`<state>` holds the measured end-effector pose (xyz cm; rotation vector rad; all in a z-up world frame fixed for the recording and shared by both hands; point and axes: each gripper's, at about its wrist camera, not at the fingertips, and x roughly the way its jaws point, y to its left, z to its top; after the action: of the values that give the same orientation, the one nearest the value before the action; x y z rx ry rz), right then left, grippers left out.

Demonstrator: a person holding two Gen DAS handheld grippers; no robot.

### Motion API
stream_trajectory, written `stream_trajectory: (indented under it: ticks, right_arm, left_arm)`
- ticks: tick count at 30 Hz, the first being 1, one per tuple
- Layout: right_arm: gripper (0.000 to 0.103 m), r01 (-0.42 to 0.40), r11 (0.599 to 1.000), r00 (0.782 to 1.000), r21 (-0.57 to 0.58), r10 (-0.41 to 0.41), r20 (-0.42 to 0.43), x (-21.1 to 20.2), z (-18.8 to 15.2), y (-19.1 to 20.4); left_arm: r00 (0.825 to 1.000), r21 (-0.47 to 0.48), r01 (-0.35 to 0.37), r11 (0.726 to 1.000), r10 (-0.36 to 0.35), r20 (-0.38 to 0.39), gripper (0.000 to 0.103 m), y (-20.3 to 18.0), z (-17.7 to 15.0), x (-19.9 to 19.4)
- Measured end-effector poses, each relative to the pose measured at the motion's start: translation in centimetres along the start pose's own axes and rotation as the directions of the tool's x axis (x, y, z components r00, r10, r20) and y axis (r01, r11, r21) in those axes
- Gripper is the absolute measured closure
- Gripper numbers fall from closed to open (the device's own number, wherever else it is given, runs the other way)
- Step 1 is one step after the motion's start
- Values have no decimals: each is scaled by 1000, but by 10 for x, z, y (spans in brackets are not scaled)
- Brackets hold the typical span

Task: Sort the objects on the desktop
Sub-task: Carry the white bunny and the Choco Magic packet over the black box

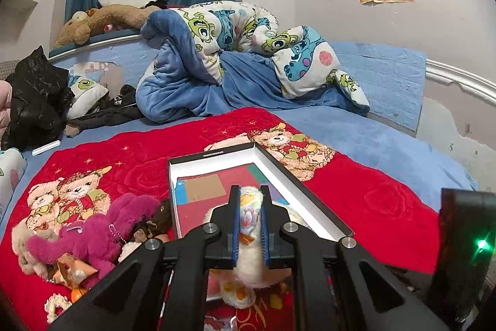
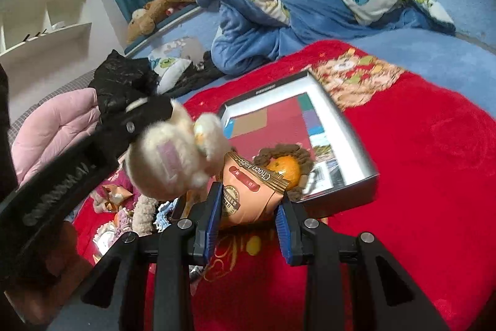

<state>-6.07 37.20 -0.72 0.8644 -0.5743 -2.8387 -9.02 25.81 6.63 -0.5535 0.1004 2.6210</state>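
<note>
My left gripper (image 1: 250,207) is shut on a cream plush toy (image 1: 251,238) with a floral patch, held over the near end of the open white box (image 1: 297,191). In the right wrist view the left gripper shows at the left with the cream plush toy (image 2: 173,157) hanging from it. My right gripper (image 2: 251,200) is shut on an orange Choco snack packet (image 2: 248,191), just before the box (image 2: 334,120). A plush lion with an orange face (image 2: 283,168) lies at the box's near edge.
A pile of toys with a magenta plush (image 1: 93,231) lies left of the box on the red blanket (image 1: 387,207). A rumpled cartoon quilt (image 1: 248,51) and black jacket (image 1: 34,101) lie farther back on the bed.
</note>
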Motion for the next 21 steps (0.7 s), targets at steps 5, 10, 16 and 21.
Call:
stream_trajectory:
  ticks: [5,10,16,21]
  right_arm:
    - [72,1,1000,1000,-11,-1,-15,15,3,11]
    - [72,34,999,998,-17,-35,-51,32,5,7]
    - [72,63,998,996,-13,-64,-58,49,15,-3]
    - [73,112,994,991,-9,-112,-67,65,20,-5]
  left_arm:
    - [1000,-6,1,1000,-1,-11,92,12,2,15]
    - [1000,-8,7,1000,-7,-25,92,24,-5,30]
    - [998,-29,16,999,-18,-62,92,38,-21,53]
    - [991,-86,31,996,-42,-125,92,51,-33,74]
